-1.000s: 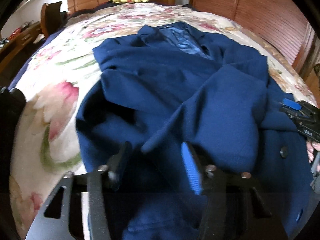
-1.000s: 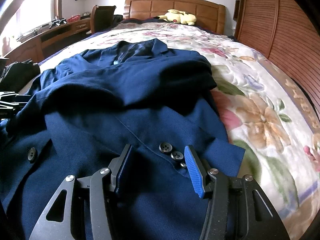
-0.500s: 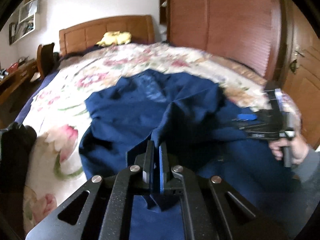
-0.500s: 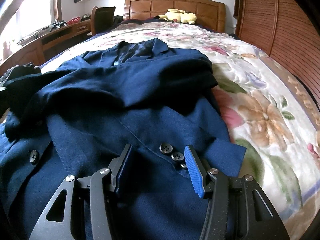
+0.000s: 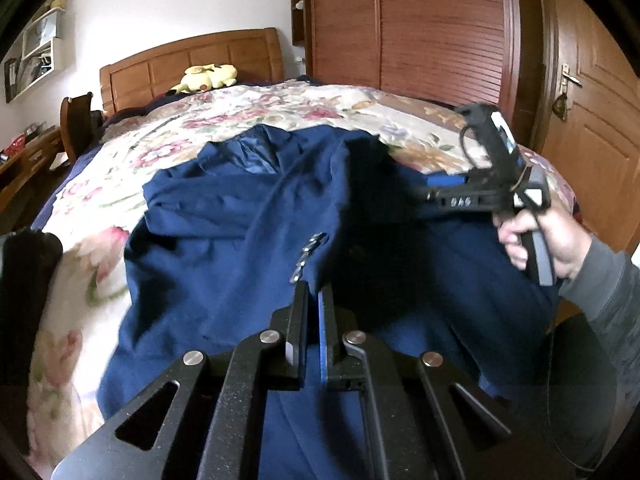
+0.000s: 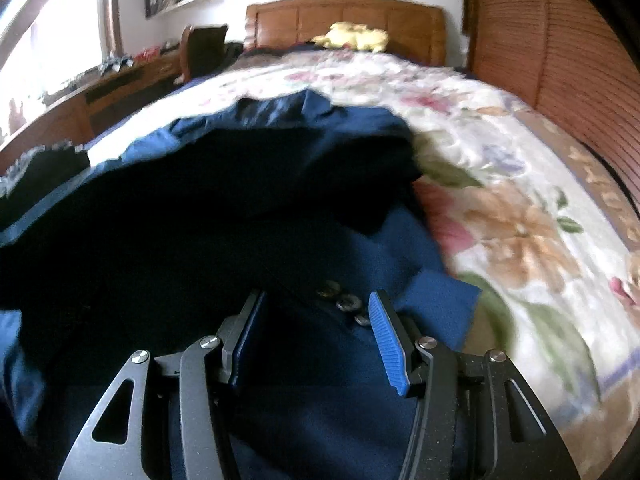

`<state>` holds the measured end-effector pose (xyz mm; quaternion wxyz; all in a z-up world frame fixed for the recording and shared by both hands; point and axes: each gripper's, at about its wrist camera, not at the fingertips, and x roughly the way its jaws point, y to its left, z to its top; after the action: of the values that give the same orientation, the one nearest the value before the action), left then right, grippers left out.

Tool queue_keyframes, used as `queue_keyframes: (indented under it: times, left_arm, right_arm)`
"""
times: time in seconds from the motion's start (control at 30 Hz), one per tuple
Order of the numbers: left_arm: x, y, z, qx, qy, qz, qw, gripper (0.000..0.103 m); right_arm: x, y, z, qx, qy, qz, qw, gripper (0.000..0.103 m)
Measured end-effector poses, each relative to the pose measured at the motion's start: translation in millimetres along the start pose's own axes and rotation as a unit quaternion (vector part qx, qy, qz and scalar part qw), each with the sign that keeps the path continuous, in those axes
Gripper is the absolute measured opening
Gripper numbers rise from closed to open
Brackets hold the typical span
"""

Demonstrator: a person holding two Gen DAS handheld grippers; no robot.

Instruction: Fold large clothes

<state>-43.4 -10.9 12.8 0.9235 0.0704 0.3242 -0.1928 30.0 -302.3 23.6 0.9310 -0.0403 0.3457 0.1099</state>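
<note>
Navy blue coat (image 5: 240, 216) fills the middle of my left view, its lining near the collar a paler, shinier blue. Under it the bedspread (image 5: 120, 168) is cream with pink, red and green flowers; at the right of my right view those blooms turn peach and orange with green leaves. My left gripper (image 5: 313, 304) is black with 1 blue pad, and my right gripper (image 6: 316, 332) is dark grey with blue ribbed pads. Yellow plush toy (image 5: 206, 77) sits at the upper middle against the honey-brown headboard (image 5: 192, 60). Reddish-brown slatted wardrobe (image 5: 420, 28) upper right. Grey sleeve (image 5: 600, 280) at the right edge.
</note>
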Motion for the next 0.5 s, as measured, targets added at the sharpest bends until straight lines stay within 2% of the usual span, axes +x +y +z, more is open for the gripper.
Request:
queue_keyframes:
  times: [0.2, 0.37, 0.47, 0.5]
  left_arm:
    - [0, -14, -13, 0.002, 0.014, 0.009, 0.9999, 0.004]
    - [-13, -13, -11, 0.002, 0.009, 0.039, 0.9992, 0.005]
    - [-30, -6, -11, -0.012, -0.008, 0.047, 0.9988, 0.020]
    - [-35, -4, -11, -0.016, -0.013, 0.050, 0.9985, 0.029]
  right_arm:
    - [-38, -1, -25, -0.033, -0.013, -0.031, 0.999, 0.054]
    - [-65, 2, -32, -0.037, -0.018, -0.030, 0.999, 0.054]
    - [-84, 8, -29, -0.033, -0.037, -0.012, 0.999, 0.054]
    - [-88, 9, -29, -0.033, -0.042, -0.008, 0.999, 0.054]
